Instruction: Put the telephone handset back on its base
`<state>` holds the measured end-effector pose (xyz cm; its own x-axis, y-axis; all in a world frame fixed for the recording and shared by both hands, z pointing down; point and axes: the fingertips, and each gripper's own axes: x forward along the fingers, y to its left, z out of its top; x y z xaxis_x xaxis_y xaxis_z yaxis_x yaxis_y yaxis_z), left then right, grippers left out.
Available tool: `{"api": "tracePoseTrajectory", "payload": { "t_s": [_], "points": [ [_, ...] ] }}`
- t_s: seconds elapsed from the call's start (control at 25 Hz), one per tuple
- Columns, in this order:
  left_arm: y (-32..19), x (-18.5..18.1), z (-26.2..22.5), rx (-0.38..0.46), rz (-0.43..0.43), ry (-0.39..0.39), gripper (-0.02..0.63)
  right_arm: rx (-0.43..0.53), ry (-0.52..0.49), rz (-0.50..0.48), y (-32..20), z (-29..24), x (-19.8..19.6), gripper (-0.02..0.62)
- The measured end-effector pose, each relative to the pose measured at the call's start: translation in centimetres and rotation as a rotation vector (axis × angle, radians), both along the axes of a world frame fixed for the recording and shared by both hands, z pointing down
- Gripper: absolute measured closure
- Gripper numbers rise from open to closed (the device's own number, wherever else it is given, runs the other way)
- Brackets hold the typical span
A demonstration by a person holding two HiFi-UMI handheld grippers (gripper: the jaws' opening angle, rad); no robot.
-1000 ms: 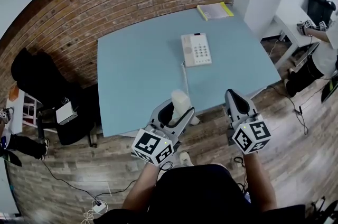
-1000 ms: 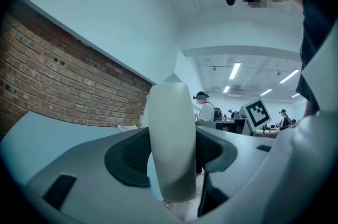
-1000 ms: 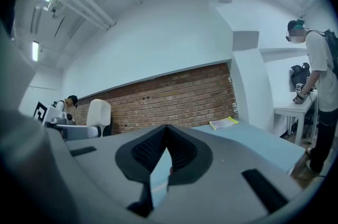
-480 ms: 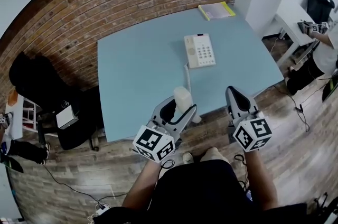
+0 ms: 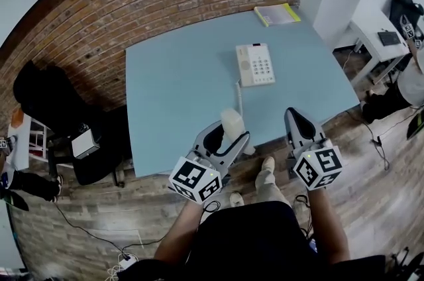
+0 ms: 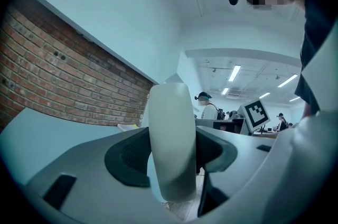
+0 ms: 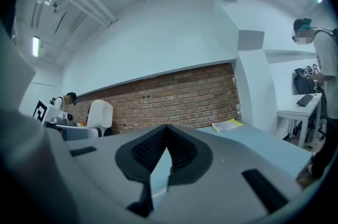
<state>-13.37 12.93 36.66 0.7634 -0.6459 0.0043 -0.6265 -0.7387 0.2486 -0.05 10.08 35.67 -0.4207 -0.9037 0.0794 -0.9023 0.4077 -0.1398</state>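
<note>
Nearest, the left gripper (image 5: 224,138) has its jaws clamped on the white handset (image 5: 232,123), held upright at the desk's (image 5: 179,87) near edge. The right gripper (image 5: 296,122) beside it is closed on nothing. Farther off, mid-desk, sits the telephone base (image 5: 256,65); a yellow book (image 5: 277,14) lies at the far right corner.

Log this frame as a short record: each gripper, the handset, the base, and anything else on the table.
left gripper: shut on the handset
right gripper: jaws together, nothing between them
handset position: held upright near the table's front edge, off the base
base: flat on the blue table, cradle empty
cord: runs from the base toward the handset
other: yellow-edged notebook at the far corner
</note>
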Motion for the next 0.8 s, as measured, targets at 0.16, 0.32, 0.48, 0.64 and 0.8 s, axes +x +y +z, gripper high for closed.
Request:
{"api": "tracePoseTrajectory", "payload": {
  "t_s": [0.16, 0.32, 0.48, 0.64, 0.8],
  "points": [
    [-0.9, 0.2, 0.2, -0.005, -0.01, -0.008, 0.362, -0.002, -0.005, -0.014, -0.8, 0.2, 0.0, 0.583],
    [-1.9, 0.7, 0.7, -0.018, -0.019, -0.014, 0.362, -0.006, -0.019, -0.014, -1.8, 0.2, 0.8, 0.583],
    [-2.9, 1.4, 1.0, -0.025, -0.025, -0.014, 0.362, -0.008, -0.032, -0.011, -3.1, 0.3, 2.0, 0.583],
    [-4.4, 2.3, 1.0, -0.027, -0.035, -0.015, 0.362, -0.005, -0.042, -0.022, -4.7, 0.3, 2.8, 0.583],
    [-6.0, 3.1, 1.0, -0.028, -0.042, -0.019, 0.362, -0.009, -0.047, -0.03, -6.4, 0.5, 3.5, 0.583]
  ]
}}
